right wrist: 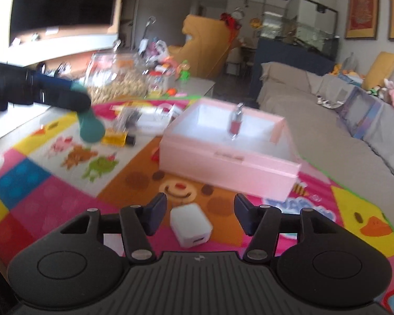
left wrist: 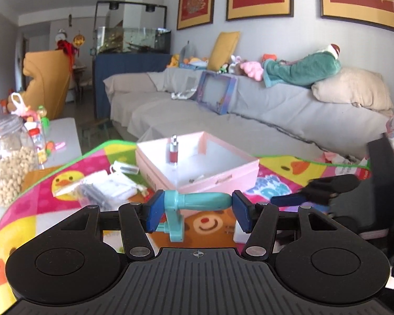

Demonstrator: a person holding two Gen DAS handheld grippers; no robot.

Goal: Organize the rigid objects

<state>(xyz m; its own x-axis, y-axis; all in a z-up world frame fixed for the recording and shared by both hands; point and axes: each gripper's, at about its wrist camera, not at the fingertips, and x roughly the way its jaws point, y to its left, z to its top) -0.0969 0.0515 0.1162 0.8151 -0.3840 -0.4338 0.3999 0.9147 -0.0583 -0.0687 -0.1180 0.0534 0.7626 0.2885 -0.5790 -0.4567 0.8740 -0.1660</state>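
My left gripper (left wrist: 198, 207) is shut on a teal plastic handle-shaped piece (left wrist: 197, 200), held crosswise between the blue pads and lifted above the mat, just in front of the open pink box (left wrist: 218, 181). A small red bottle (left wrist: 174, 152) stands upright inside the box. In the right wrist view my right gripper (right wrist: 201, 215) is open over a white charger cube (right wrist: 191, 227) that lies on the mat, with a gap on each side of it. Far left in that view, the left gripper (right wrist: 76, 97) carries the teal piece (right wrist: 90, 128). The pink box (right wrist: 223, 168) sits ahead.
A colourful play mat (right wrist: 52, 183) covers the table. An amber bottle (right wrist: 115, 137), plastic bags (left wrist: 99, 186) and a glass jar of beans (left wrist: 5, 157) lie left of the box. A grey sofa (left wrist: 223, 110) runs behind the table. The right gripper (left wrist: 294, 193) is at my right.
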